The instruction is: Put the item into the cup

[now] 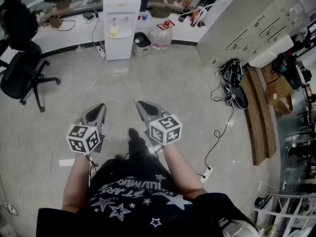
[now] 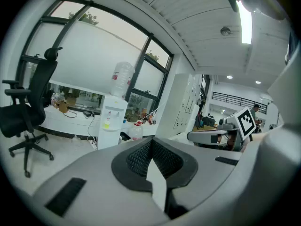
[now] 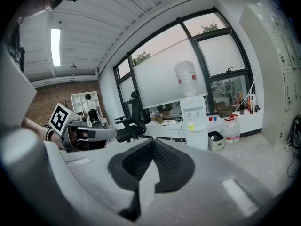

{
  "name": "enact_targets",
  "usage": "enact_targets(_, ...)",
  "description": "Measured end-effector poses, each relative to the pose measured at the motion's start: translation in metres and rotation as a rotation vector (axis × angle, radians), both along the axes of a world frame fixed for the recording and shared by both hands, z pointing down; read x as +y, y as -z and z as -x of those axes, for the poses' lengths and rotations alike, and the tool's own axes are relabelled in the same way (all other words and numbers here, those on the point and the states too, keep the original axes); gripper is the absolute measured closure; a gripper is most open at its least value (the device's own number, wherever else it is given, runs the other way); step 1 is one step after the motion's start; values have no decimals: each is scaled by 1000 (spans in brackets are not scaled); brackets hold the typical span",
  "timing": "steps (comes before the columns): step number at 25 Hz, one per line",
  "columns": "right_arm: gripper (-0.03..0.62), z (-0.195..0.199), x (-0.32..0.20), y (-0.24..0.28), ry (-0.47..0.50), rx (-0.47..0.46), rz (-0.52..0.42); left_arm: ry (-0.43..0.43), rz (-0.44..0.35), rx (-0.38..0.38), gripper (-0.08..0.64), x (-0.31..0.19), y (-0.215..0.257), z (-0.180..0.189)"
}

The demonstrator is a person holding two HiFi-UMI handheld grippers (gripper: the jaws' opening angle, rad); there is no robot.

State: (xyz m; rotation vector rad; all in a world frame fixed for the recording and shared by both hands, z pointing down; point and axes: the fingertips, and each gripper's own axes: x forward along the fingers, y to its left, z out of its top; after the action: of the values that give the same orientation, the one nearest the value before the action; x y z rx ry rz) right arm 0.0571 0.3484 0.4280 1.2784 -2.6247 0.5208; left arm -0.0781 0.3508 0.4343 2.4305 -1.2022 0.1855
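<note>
The left gripper [image 2: 151, 144] is closed, its ribbed black pads pressed together with nothing between them. The right gripper [image 3: 151, 145] is closed and empty in the same way. In the head view both point toward 12 o'clock over the grey floor [image 1: 163, 83]. They sit side by side but apart, the left at about 8 o'clock from the picture's middle and the right just below the middle. Each carries a marker cube [image 1: 83, 138] at its near end. A dark shoe [image 1: 133, 133] shows between them, above a black shirt [image 1: 133, 196] printed with stars.

A white water dispenser [image 1: 121, 23] stands at 12 o'clock, with a clear water jug [image 1: 162, 35] on the floor to its right. A black office chair [image 1: 22, 75] is at 10 o'clock and a grey cabinet [image 1: 256, 23] at 2 o'clock. A tangle of cables [image 1: 231, 80] lies at 3 o'clock. No view shows the cup or the item.
</note>
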Motion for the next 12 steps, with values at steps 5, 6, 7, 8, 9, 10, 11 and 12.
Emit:
enact_targets(5,592,8,22,8,-1,4,-6,-20,-13,-11,555,23,9,2)
enact_targets(6,592,10,24,9,1,5,-8,-21,-15,-13,555,25,11,3)
enact_targets(7,592,11,26,10,2,7,-9,-20,-17,-14,555,27,12,4)
enact_targets(8,592,12,28,10,3,9,-9,-19,-19,-13,555,29,13,6)
enact_targets(9,592,12,30,10,5,11,-8,-16,-20,-13,555,31,14,7)
enact_targets(10,592,13,32,10,6,12,-6,-13,-22,-12,555,32,15,8)
enact_targets(11,592,14,33,10,7,13,-4,-10,-24,-12,555,33,16,10)
enact_targets(12,592,14,34,10,7,13,-1,-5,-26,-12,555,34,16,12)
